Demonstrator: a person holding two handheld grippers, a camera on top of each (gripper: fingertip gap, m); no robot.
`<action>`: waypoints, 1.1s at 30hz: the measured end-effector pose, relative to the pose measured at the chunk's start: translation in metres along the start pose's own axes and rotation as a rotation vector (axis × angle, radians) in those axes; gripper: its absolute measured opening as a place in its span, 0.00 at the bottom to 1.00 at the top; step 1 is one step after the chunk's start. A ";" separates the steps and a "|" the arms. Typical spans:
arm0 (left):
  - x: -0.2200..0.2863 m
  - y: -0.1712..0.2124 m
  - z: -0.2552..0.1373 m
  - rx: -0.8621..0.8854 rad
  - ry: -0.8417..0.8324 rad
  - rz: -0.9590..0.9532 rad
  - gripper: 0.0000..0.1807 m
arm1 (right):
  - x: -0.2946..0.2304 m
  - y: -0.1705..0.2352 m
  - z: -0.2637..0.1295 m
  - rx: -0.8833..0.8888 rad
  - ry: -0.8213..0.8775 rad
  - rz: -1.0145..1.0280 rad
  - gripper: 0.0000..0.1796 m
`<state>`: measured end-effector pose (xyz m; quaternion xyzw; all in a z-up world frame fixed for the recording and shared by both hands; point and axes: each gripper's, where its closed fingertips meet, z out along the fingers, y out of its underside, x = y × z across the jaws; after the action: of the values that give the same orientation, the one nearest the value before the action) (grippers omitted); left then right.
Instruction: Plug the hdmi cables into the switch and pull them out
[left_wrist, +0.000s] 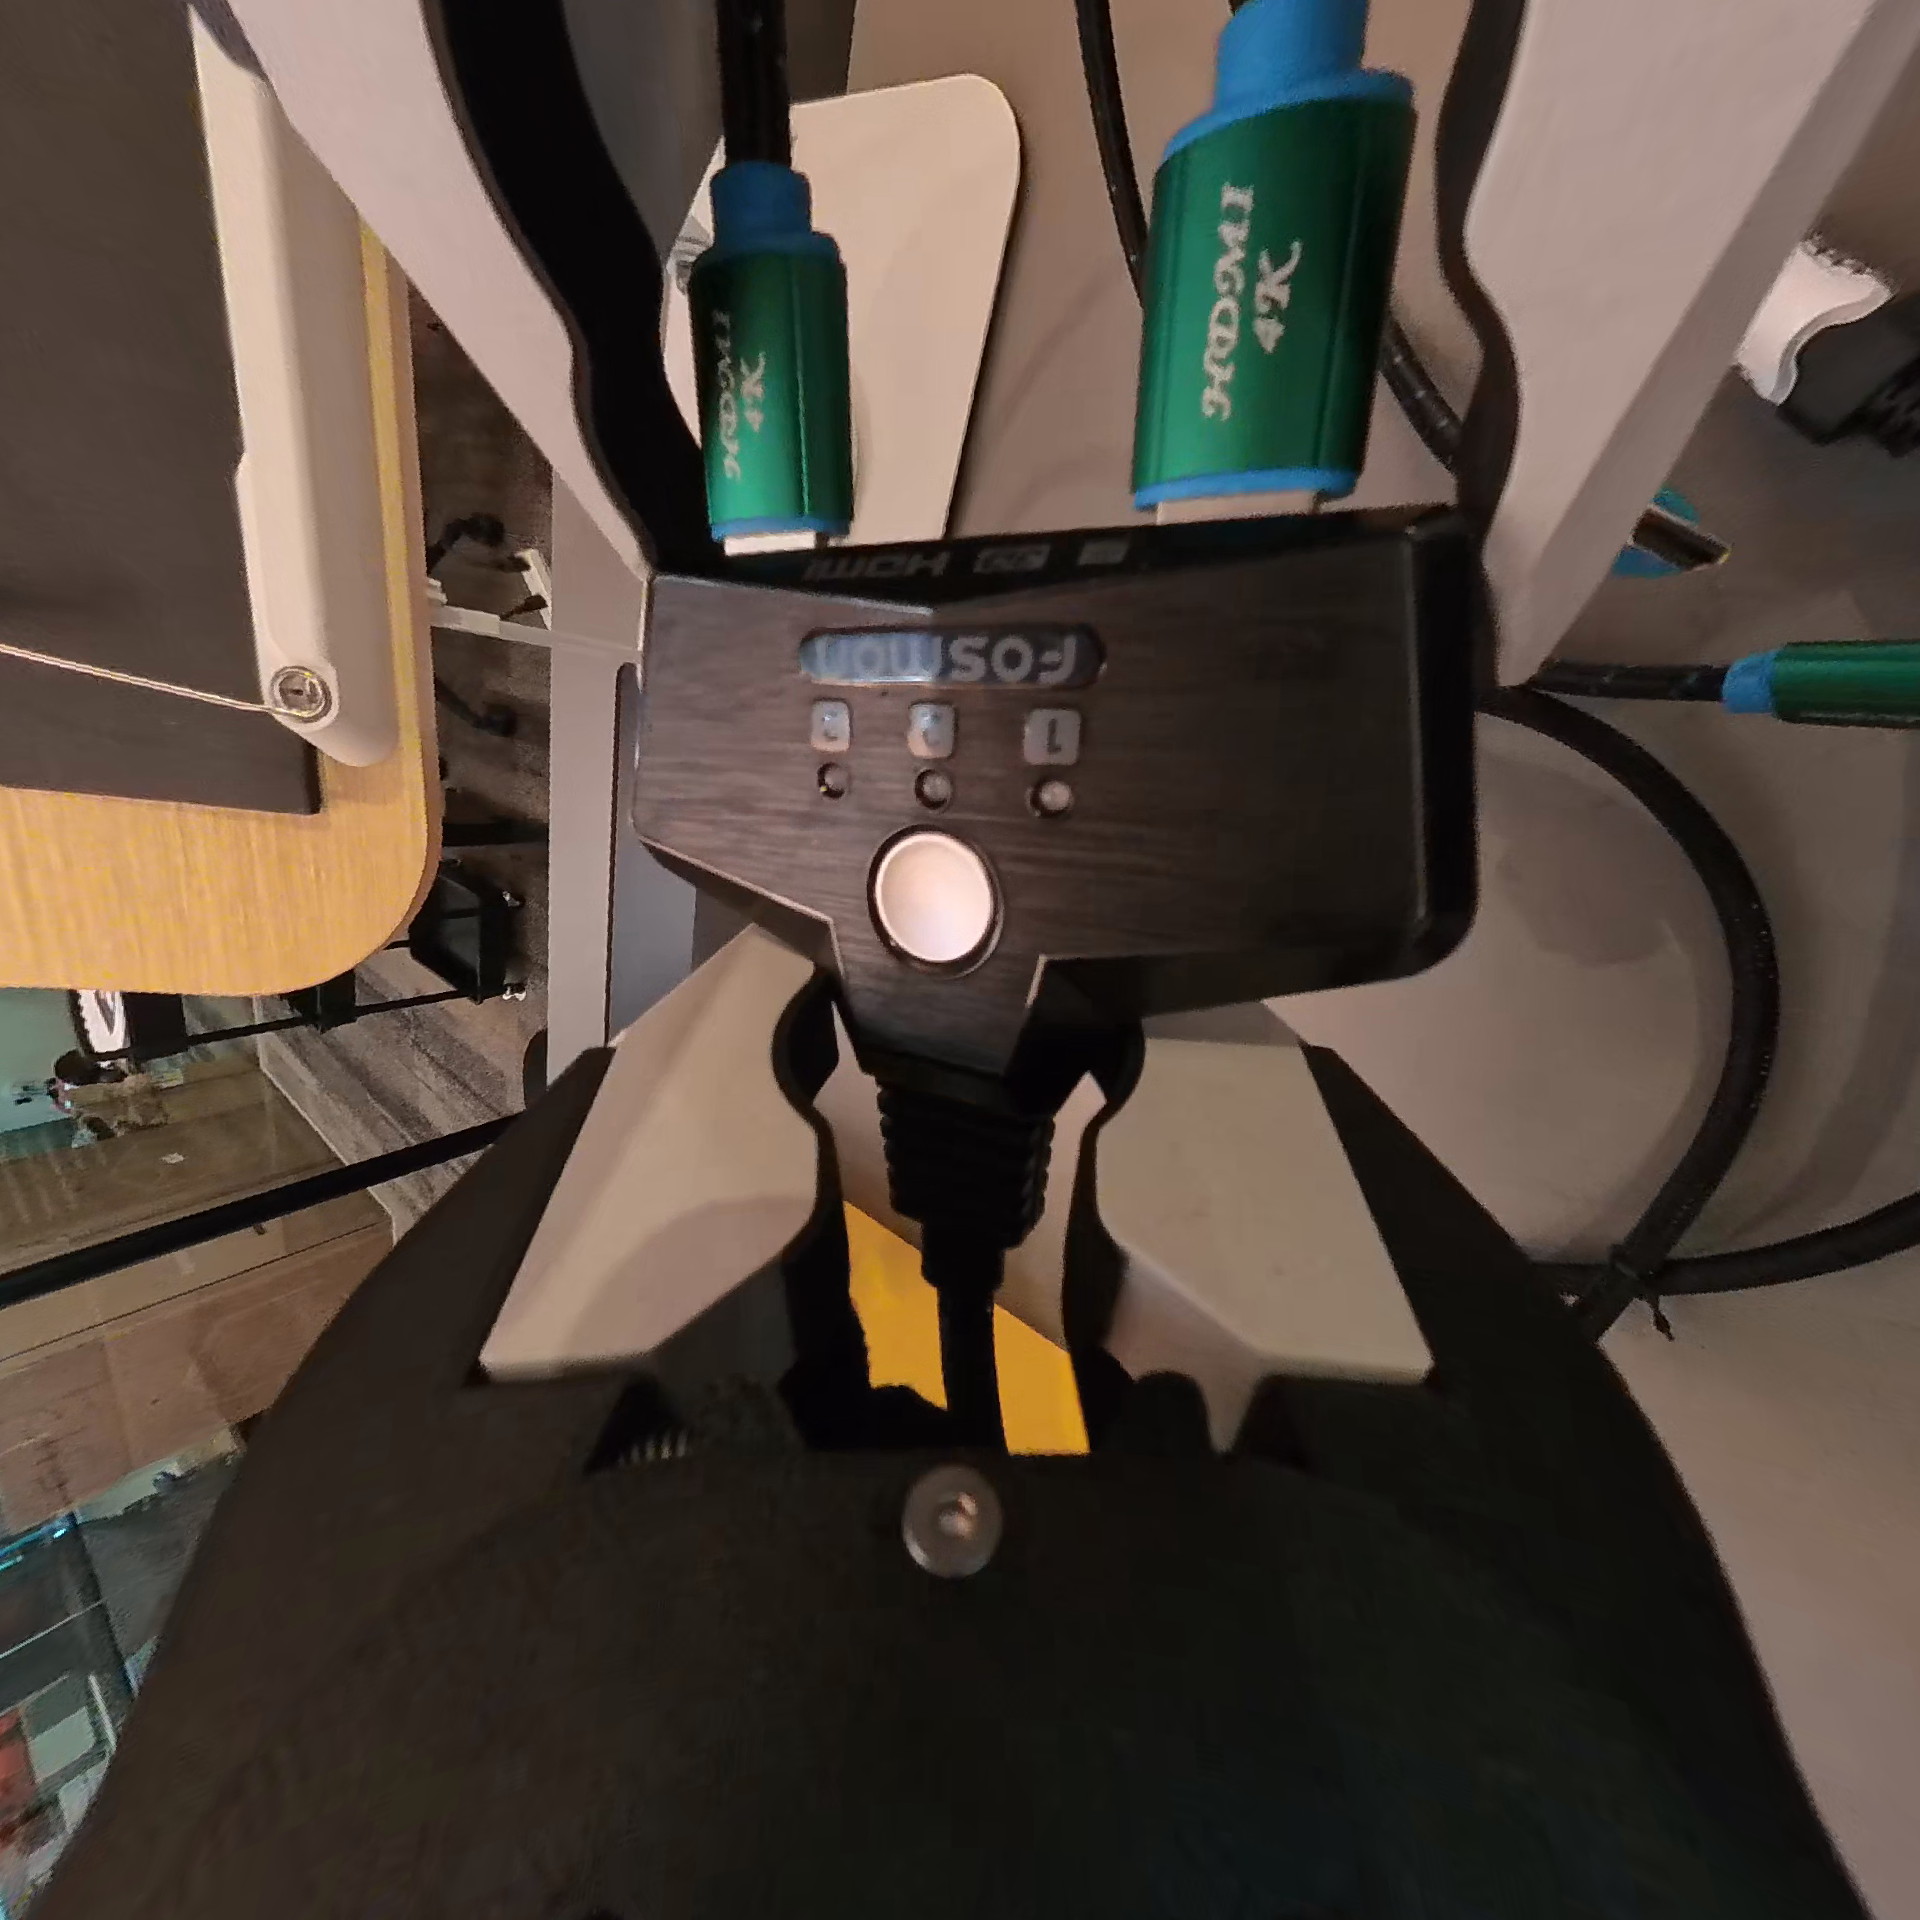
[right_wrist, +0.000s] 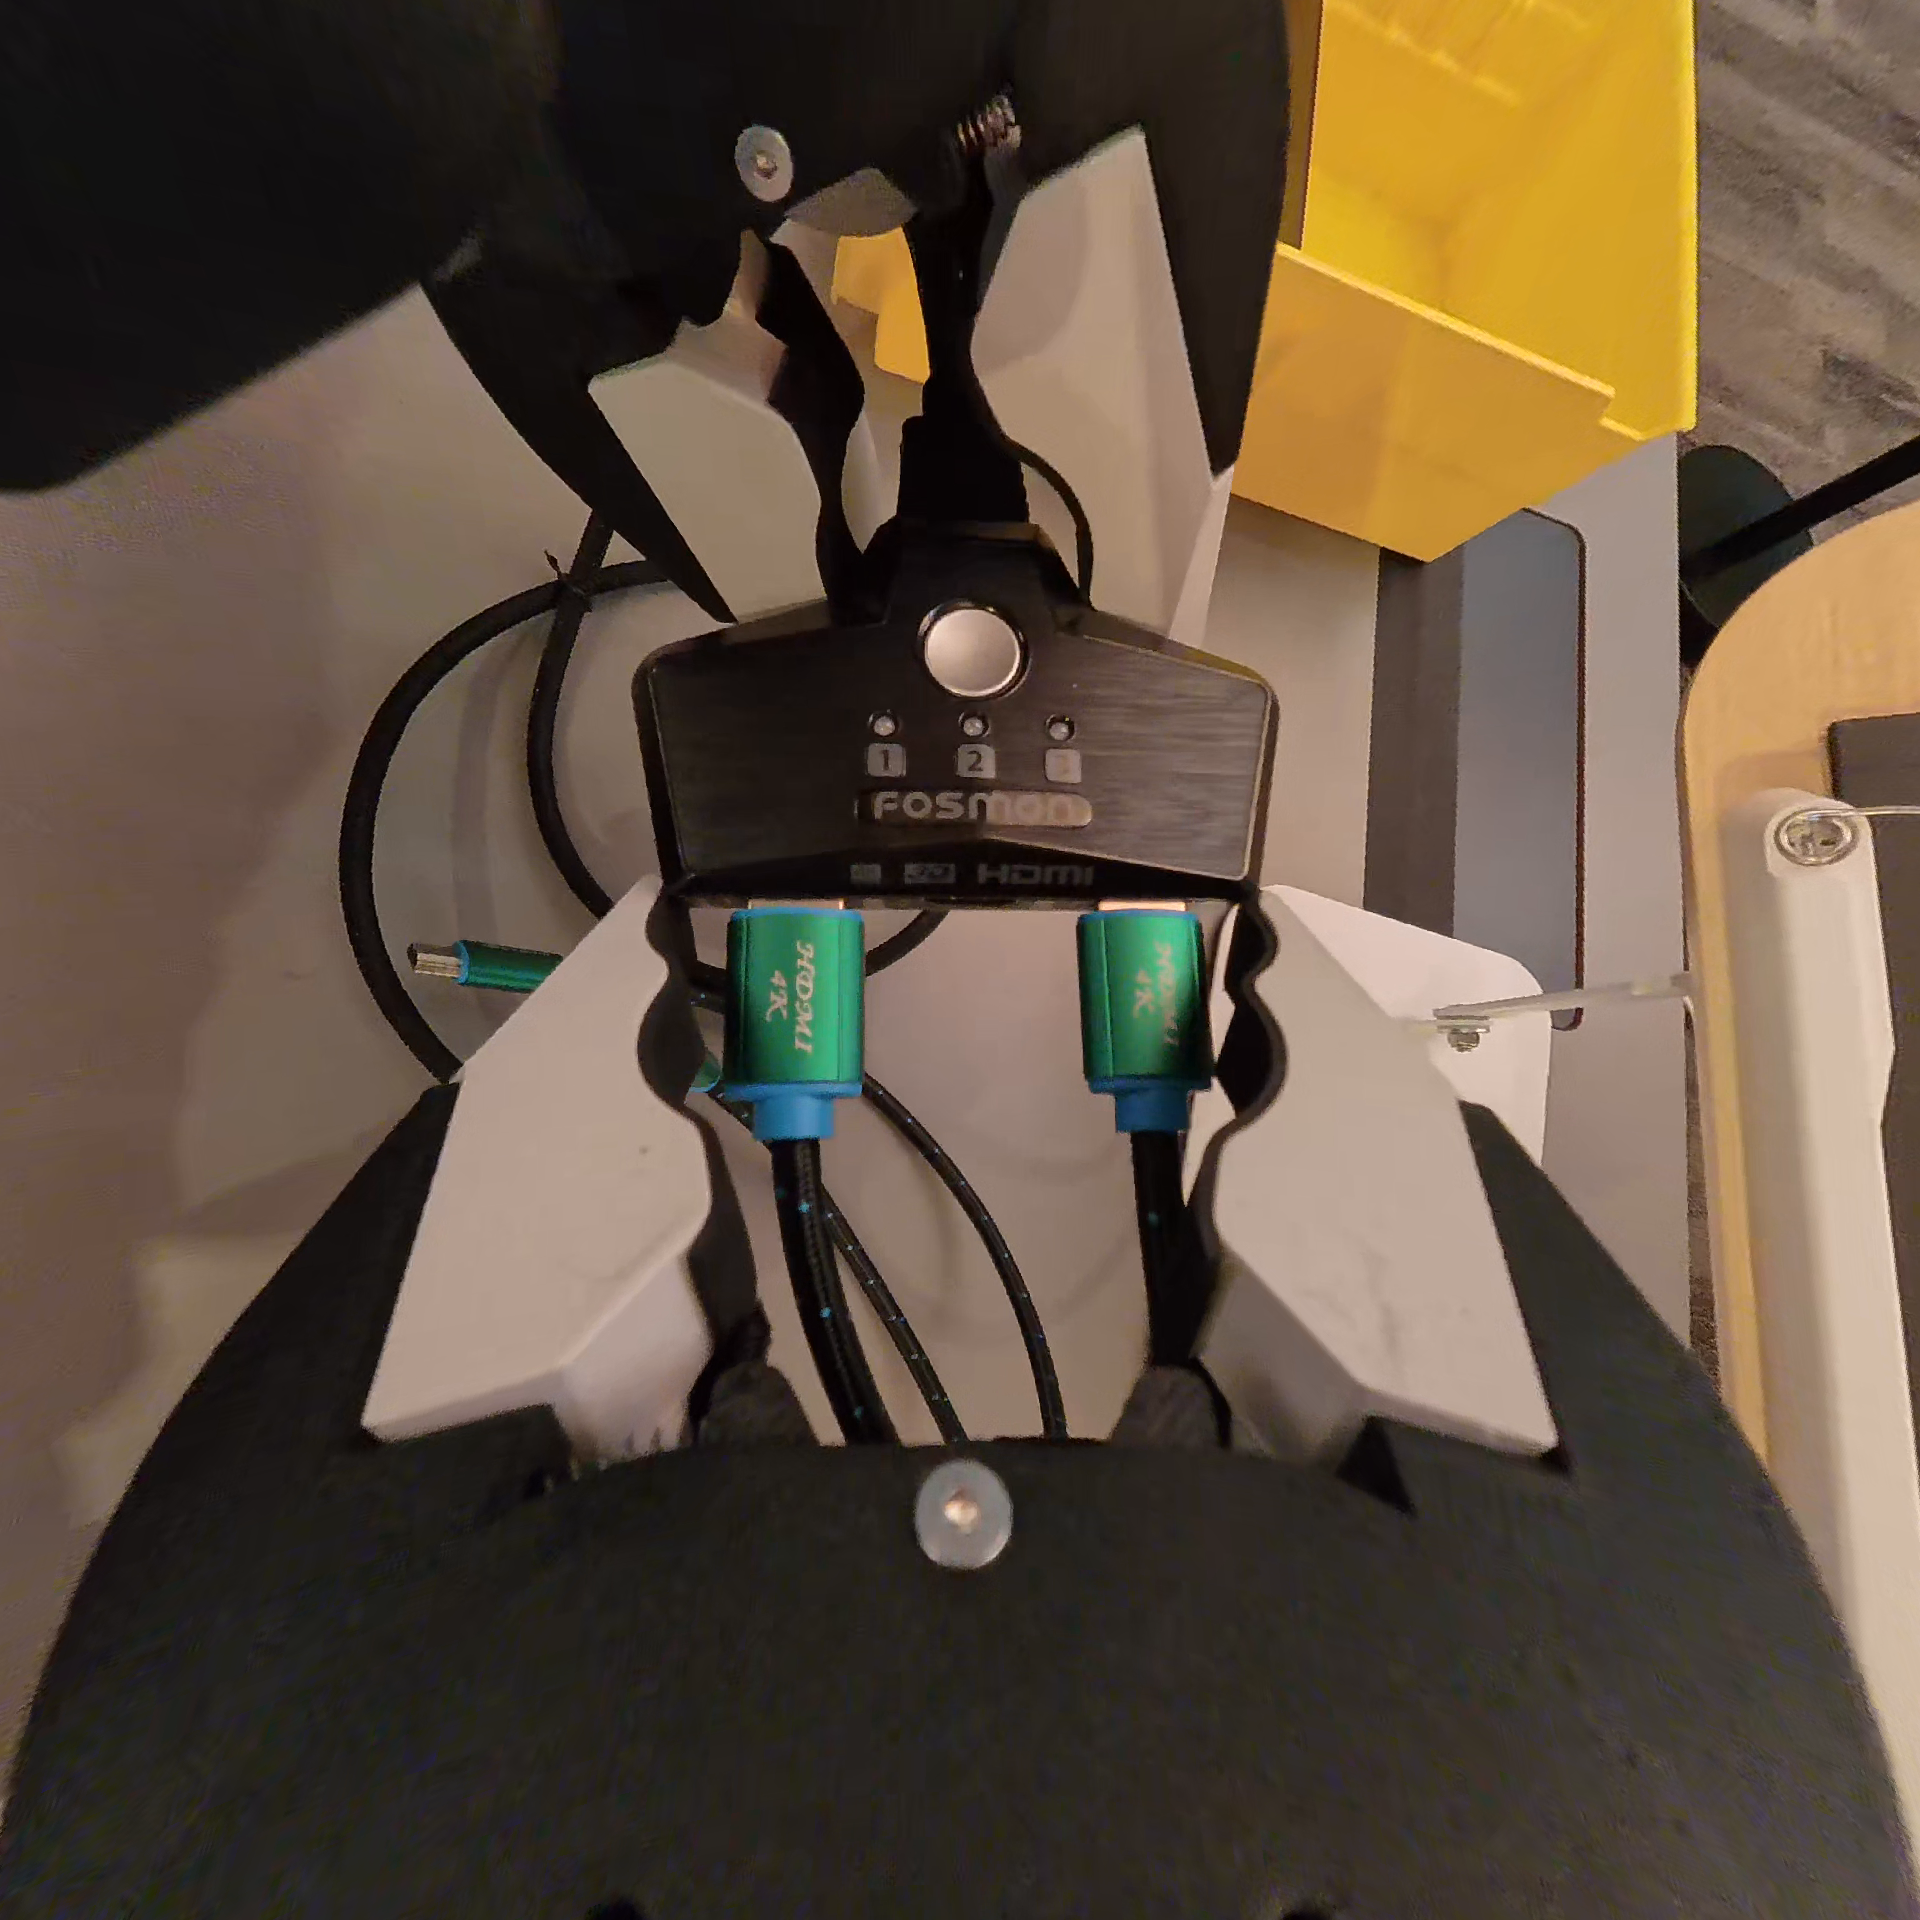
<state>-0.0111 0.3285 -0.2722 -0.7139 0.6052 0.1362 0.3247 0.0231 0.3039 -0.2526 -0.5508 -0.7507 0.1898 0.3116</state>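
The black HDMI switch (left_wrist: 1049, 748) lies on the white table. My left gripper (left_wrist: 945, 1029) is shut on its narrow tail end, where its own black cable leaves. Two green HDMI plugs, one (left_wrist: 774, 416) and the other (left_wrist: 1268, 322), sit in the outer ports on the far edge; the middle port is empty. In the right wrist view the switch (right_wrist: 956, 790) faces me with both plugs (right_wrist: 795, 997) (right_wrist: 1143, 997) in it. My right gripper (right_wrist: 956, 920) is open wide, its fingers (right_wrist: 582, 1039) outside both plugs and the tips at the switch's edge.
A third green plug (right_wrist: 488, 961) lies loose on the table beside the switch, also in the left wrist view (left_wrist: 1829, 681). Black braided cables (right_wrist: 436, 790) loop around it. A yellow bin (right_wrist: 1455, 312) stands behind the left gripper. A wooden tabletop (right_wrist: 1766, 675) adjoins. My hands' fingertips stand some 5 centimeters from each other.
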 end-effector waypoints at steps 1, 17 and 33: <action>0.000 0.000 0.000 0.003 0.003 -0.002 0.23 | 0.000 0.000 0.000 0.000 0.002 0.000 0.56; 0.012 -0.023 -0.022 0.137 0.331 -0.238 0.87 | -0.002 -0.006 0.002 0.014 -0.005 -0.024 0.56; 0.020 -0.031 -0.013 0.082 0.402 -0.139 0.72 | 0.002 -0.005 0.001 0.027 0.007 -0.017 0.56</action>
<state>0.0200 0.3064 -0.2650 -0.7529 0.6122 -0.0564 0.2351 0.0180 0.3040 -0.2497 -0.5409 -0.7516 0.1952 0.3232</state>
